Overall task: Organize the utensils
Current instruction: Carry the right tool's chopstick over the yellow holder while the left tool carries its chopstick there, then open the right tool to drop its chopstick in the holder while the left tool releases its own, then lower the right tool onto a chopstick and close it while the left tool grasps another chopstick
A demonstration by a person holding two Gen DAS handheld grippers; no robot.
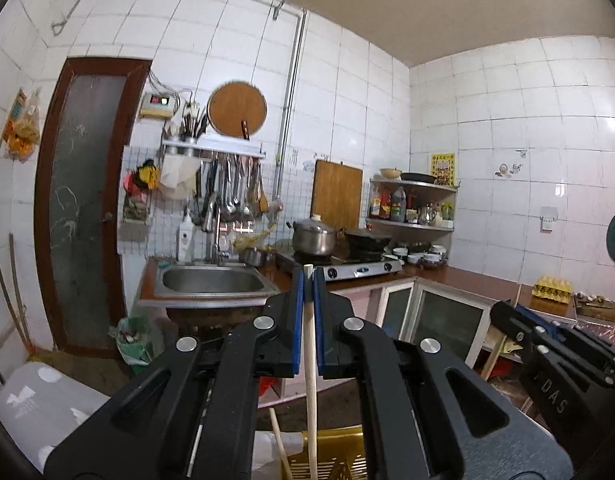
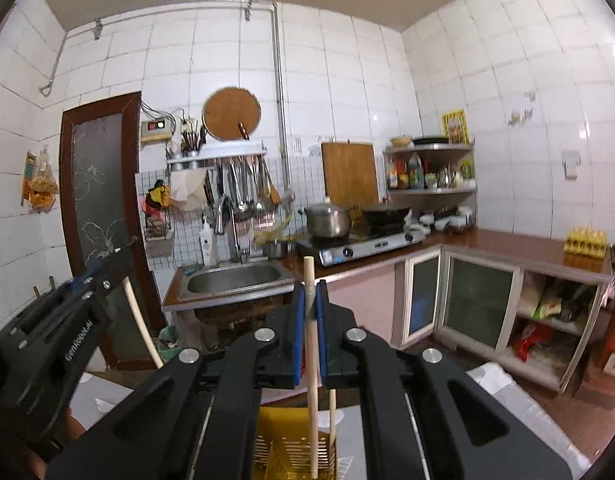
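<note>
1. Chopsticks in both tools, one each. Your left tool [image 1: 308, 280] is clamped on a pale chopstick [image 1: 310, 368]; your right tool [image 2: 310, 292] is clamped on a second chopstick [image 2: 312, 380].
2. Progress: looks midway. Neither stick is released; a loose stick [image 2: 332, 416] already stands in the yellow basket [image 2: 283, 452].
3. Orientation: both held sticks are near upright, long axis vertical, lower ends down at the basket, upper tips just above the pads.
</note>
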